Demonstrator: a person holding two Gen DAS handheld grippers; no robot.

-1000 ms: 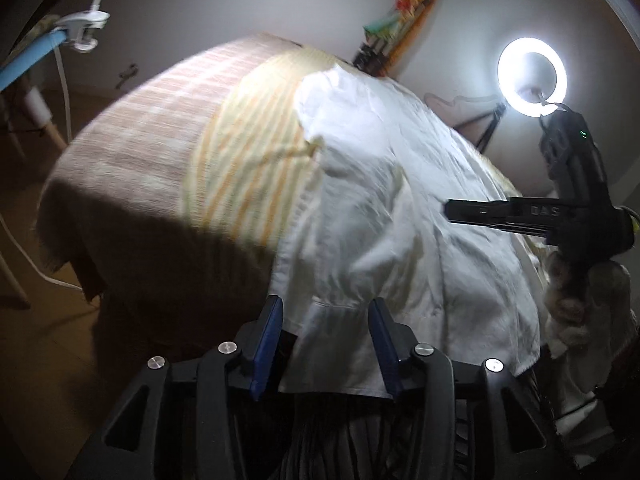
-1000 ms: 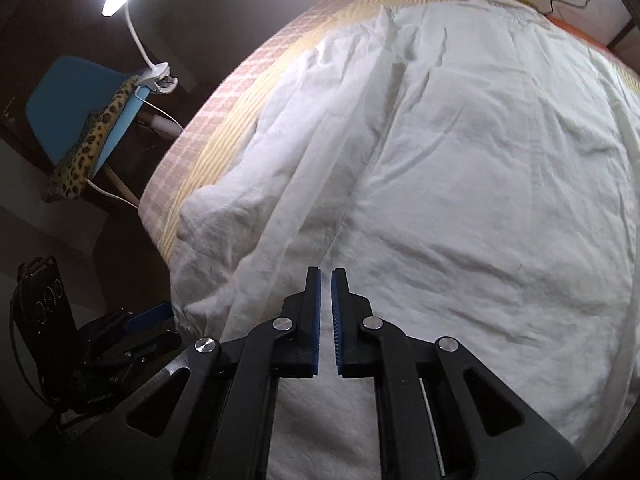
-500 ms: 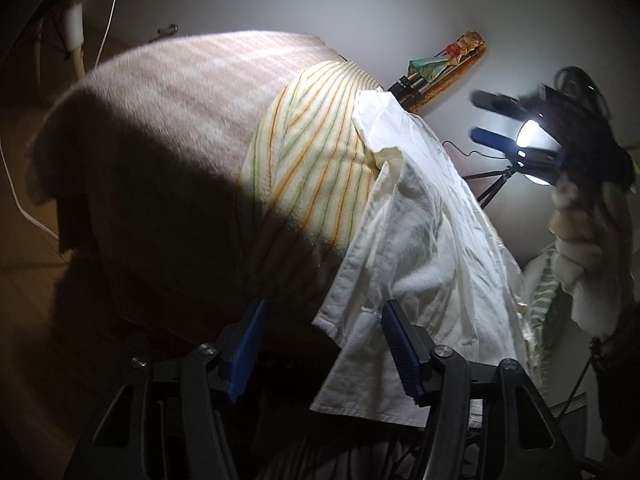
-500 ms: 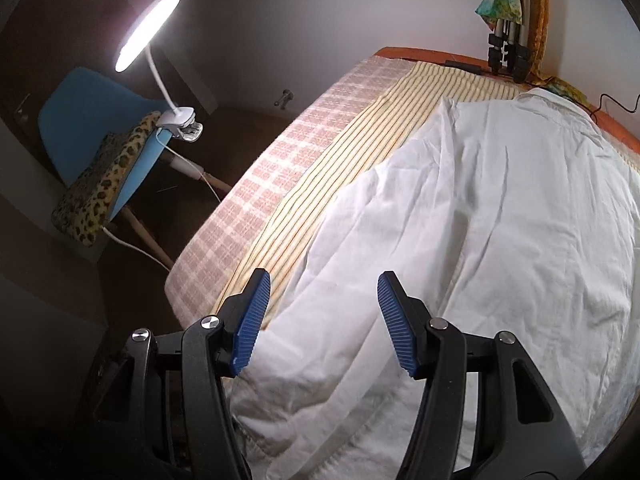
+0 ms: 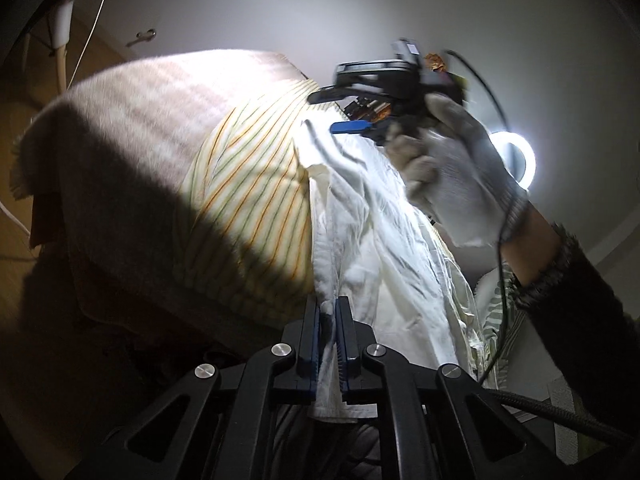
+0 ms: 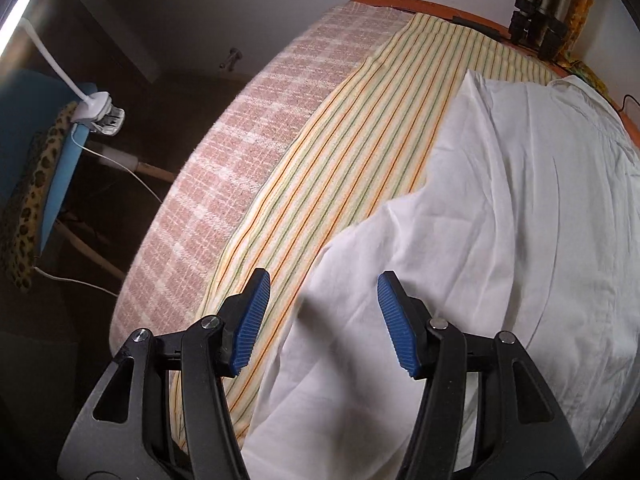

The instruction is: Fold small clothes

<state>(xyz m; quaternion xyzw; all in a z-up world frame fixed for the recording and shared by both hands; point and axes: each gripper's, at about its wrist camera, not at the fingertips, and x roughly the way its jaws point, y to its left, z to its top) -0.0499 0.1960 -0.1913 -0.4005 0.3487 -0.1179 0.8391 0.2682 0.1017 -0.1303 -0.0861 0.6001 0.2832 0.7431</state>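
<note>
A white shirt [image 6: 500, 208] lies spread on a table covered by a yellow striped cloth [image 6: 360, 140]. It also shows in the left wrist view [image 5: 372, 240], hanging over the near table edge. My left gripper [image 5: 329, 312] is shut on the shirt's near left edge at the table's front. My right gripper [image 6: 322, 300] is open and empty, hovering above the shirt's left edge. It shows in the left wrist view [image 5: 344, 112] held in a white-gloved hand [image 5: 452, 168] over the far part of the shirt.
A pink checked blanket [image 6: 256, 120] covers the table's left part. A blue chair [image 6: 44, 168] with a leopard-print cloth and a clip lamp [image 6: 100, 114] stands to the left. A ring light [image 5: 516, 160] glows at the right. Tripod legs [image 6: 536, 24] lean at the far wall.
My left gripper has closed on the shirt's edge; it was open around it before. My right gripper opened, lifted off the shirt and moved toward its left edge.
</note>
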